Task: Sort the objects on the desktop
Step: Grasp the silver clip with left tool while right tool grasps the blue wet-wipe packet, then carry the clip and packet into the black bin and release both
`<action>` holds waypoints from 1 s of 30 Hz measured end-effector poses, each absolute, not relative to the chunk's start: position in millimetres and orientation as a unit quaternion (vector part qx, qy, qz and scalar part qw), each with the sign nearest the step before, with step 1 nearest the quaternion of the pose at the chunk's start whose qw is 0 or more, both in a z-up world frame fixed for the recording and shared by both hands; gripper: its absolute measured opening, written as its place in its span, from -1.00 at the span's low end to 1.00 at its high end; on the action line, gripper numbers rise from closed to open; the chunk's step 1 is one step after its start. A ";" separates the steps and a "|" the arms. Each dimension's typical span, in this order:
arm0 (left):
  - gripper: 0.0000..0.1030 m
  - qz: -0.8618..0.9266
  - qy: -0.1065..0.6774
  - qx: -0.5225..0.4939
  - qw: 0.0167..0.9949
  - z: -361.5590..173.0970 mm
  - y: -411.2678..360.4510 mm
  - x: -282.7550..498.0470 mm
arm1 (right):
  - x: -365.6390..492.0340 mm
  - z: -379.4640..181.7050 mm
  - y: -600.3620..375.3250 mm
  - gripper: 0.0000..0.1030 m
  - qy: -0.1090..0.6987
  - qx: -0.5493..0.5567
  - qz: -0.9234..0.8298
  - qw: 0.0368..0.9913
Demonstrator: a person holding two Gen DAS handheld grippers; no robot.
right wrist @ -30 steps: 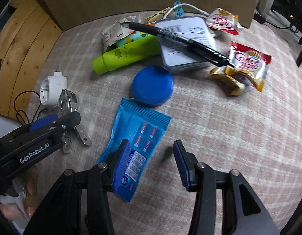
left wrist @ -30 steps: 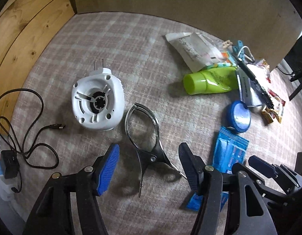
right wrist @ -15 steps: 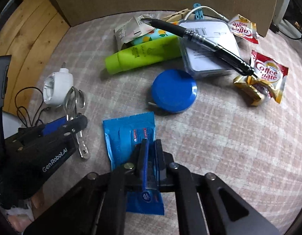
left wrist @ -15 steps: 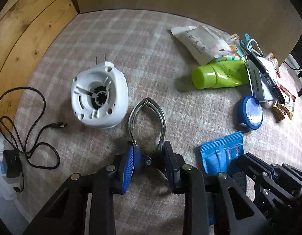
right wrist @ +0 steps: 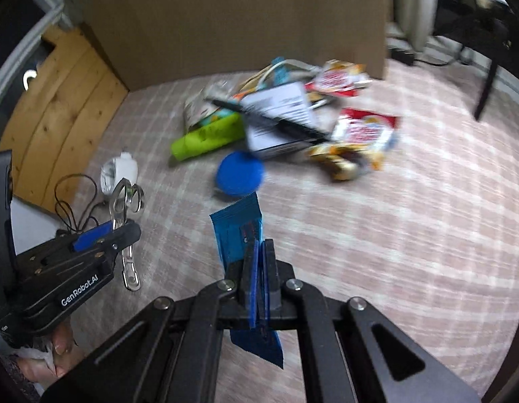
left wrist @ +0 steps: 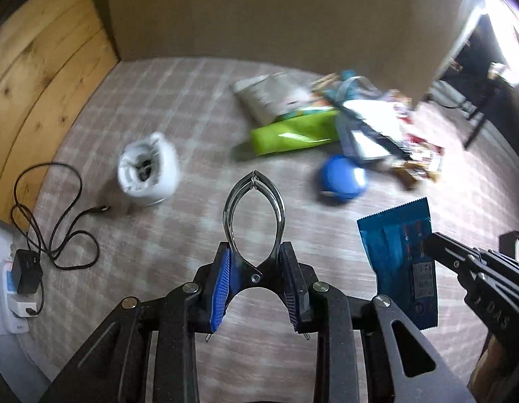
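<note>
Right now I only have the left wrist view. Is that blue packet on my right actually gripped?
Observer: Yes, the right gripper is shut flat on the blue packet, which hangs clear of the cloth.
Operator: What can you read on my left gripper's side?
Observer: The left gripper carries white lettering, GenRobot.AI.
Operator: Do the metal clip's handles stick out?
Observer: Yes, the metal clip has its handles poking out below the fingers.

Dim, soft indoor light; strong glare from the upper right in the left wrist view; the worktop (left wrist: 178,107) clutter is motion-blurred, edges bend and darken from fisheye
</note>
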State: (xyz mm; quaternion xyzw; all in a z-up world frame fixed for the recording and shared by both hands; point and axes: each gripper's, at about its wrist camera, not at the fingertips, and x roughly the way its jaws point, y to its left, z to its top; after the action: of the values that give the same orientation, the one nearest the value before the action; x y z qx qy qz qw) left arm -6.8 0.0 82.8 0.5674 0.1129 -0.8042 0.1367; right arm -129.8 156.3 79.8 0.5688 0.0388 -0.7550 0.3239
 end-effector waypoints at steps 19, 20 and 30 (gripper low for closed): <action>-0.47 -0.841 -0.008 0.527 -0.120 148.4 316.6 -110.2 | -122.6 163.0 504.4 -0.95 -0.085 0.511 -0.843 0.147; -0.47 -0.839 -0.018 0.525 -0.138 150.1 340.3 -108.7 | -119.4 165.3 523.6 -0.95 -0.090 0.509 -0.846 0.130; -0.47 -0.812 -0.087 0.521 -0.247 160.0 497.7 -79.9 | -112.3 160.4 671.3 -0.95 -0.132 0.507 -0.852 0.022</action>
State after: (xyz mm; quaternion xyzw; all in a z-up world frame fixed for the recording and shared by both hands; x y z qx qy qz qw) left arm -79.9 497.7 160.0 0.5213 -0.0869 -0.8122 -0.2471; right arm -112.3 671.3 160.4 0.5066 -0.1325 -0.8517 0.0223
